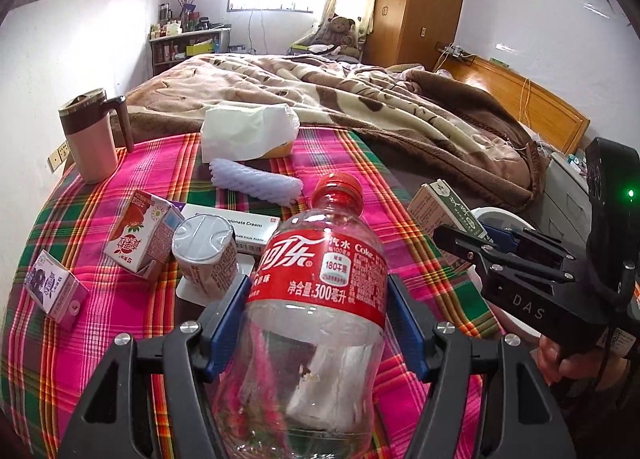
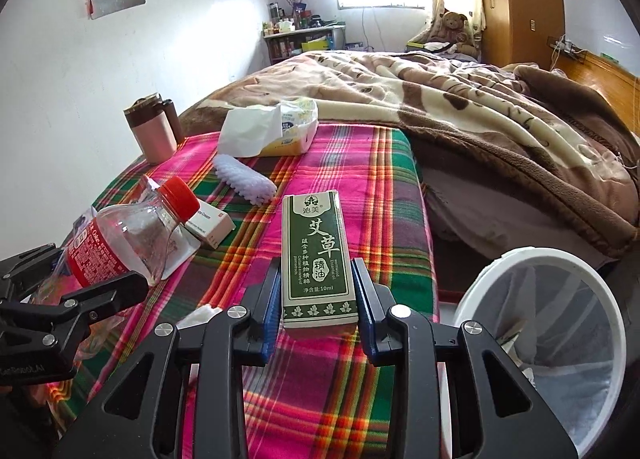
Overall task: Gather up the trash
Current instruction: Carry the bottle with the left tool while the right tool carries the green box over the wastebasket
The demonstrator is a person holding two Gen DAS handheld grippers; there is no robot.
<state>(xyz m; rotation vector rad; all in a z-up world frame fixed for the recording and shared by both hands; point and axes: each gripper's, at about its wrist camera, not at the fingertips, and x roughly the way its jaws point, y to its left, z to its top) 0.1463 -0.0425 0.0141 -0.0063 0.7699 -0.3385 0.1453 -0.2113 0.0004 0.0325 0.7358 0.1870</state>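
Observation:
An empty clear Coke bottle (image 1: 320, 259) with a red cap and red label stands between the blue pads of my left gripper (image 1: 318, 319), which is shut on its body above the plaid cloth. From the right wrist view the same bottle (image 2: 120, 243) leans at the left. My right gripper (image 2: 318, 299) is shut on a small green-and-cream essential-oil box (image 2: 316, 251), held upright. In the left wrist view that box (image 1: 444, 207) shows at the right in the right gripper (image 1: 480, 243). A white bin (image 2: 540, 255) with a liner stands low at the right, beside the table.
On the plaid cloth (image 1: 360, 179) lie a strawberry drink carton (image 1: 136, 235), a purple carton (image 1: 54, 287), a foil-topped cup (image 1: 204, 255), a cream box (image 1: 236, 227), a white foam net (image 1: 256, 179), a tissue pack (image 1: 248, 131) and a mug (image 1: 90, 135). A bed (image 1: 360, 99) lies behind.

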